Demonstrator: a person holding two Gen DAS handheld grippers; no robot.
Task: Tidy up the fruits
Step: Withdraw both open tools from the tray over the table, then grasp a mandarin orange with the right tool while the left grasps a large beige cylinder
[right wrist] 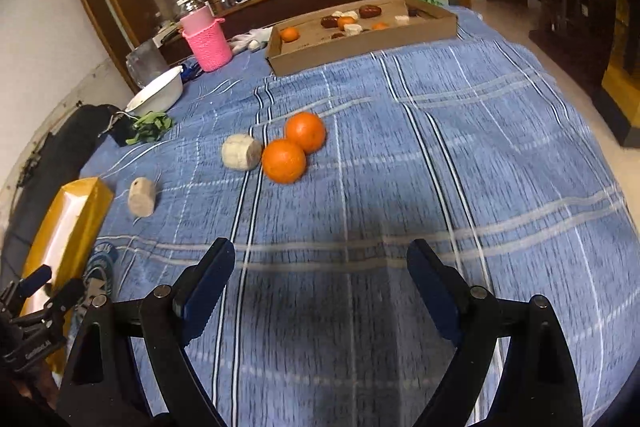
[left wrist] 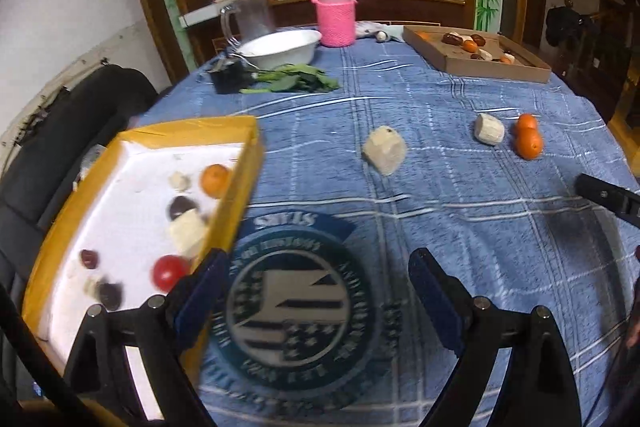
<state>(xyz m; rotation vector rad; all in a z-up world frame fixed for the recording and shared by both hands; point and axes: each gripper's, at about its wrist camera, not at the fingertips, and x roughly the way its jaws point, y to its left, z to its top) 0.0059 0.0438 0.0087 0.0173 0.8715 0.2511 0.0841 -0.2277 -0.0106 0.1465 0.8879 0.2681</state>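
My left gripper (left wrist: 318, 281) is open and empty over the blue cloth, just right of a yellow box (left wrist: 240, 167) that holds an orange (left wrist: 215, 179), a red fruit (left wrist: 170, 271), dark fruits and pale chunks. A pale chunk (left wrist: 385, 150) lies ahead; another chunk (left wrist: 489, 129) and two oranges (left wrist: 528, 138) lie to the right. My right gripper (right wrist: 320, 275) is open and empty, short of the two oranges (right wrist: 294, 149) and the pale chunk (right wrist: 241, 151). A second chunk (right wrist: 141, 202) lies near the yellow box (right wrist: 72, 215).
A brown cardboard tray (left wrist: 496, 67) with fruit stands at the far right, also in the right wrist view (right wrist: 360, 49). A pink knitted holder with a jar (left wrist: 335, 15), a white bowl (left wrist: 280, 49), green leaves (left wrist: 296, 81) and a glass jug stand at the back.
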